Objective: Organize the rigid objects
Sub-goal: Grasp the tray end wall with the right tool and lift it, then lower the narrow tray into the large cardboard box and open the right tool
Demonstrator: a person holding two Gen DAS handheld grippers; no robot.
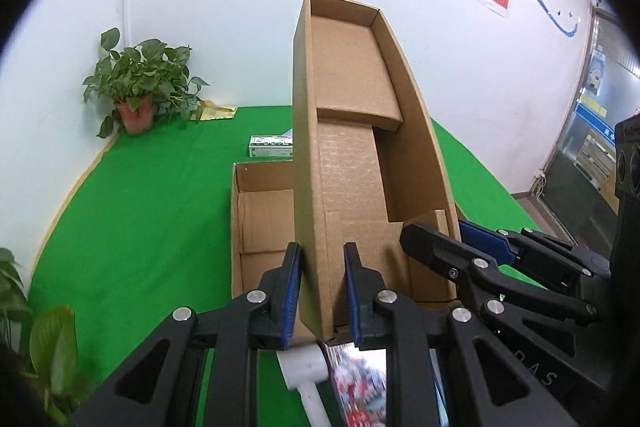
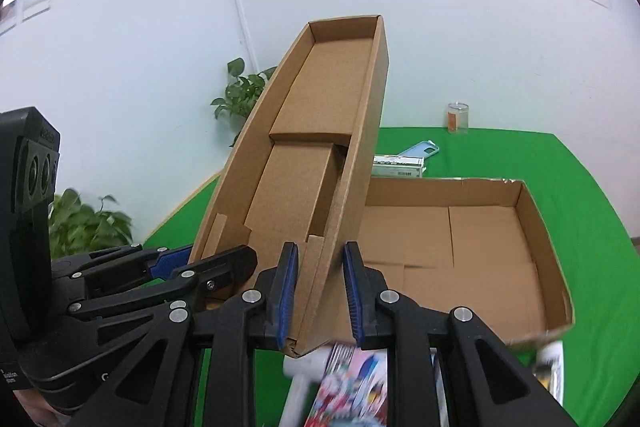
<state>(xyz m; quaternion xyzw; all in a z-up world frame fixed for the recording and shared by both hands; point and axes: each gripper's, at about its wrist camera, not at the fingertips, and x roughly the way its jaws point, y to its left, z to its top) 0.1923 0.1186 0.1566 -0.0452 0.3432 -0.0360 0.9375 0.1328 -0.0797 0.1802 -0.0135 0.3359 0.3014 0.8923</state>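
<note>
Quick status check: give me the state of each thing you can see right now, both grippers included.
Cardboard lid: raised, tilted, inside empty, both grippers on its side walls.
Open box: flat on the green table, empty.
Left gripper: fingers straddle the lid's left wall; full closure unclear.
Right gripper: fingers straddle the lid's right wall; full closure unclear.
Phone case: lying flat.
Clear jar: upright.

Both tongs (image 1: 320, 291) (image 2: 320, 291) are black plastic linkages with silver rivets and blue ribbed pads (image 1: 294, 291).
</note>
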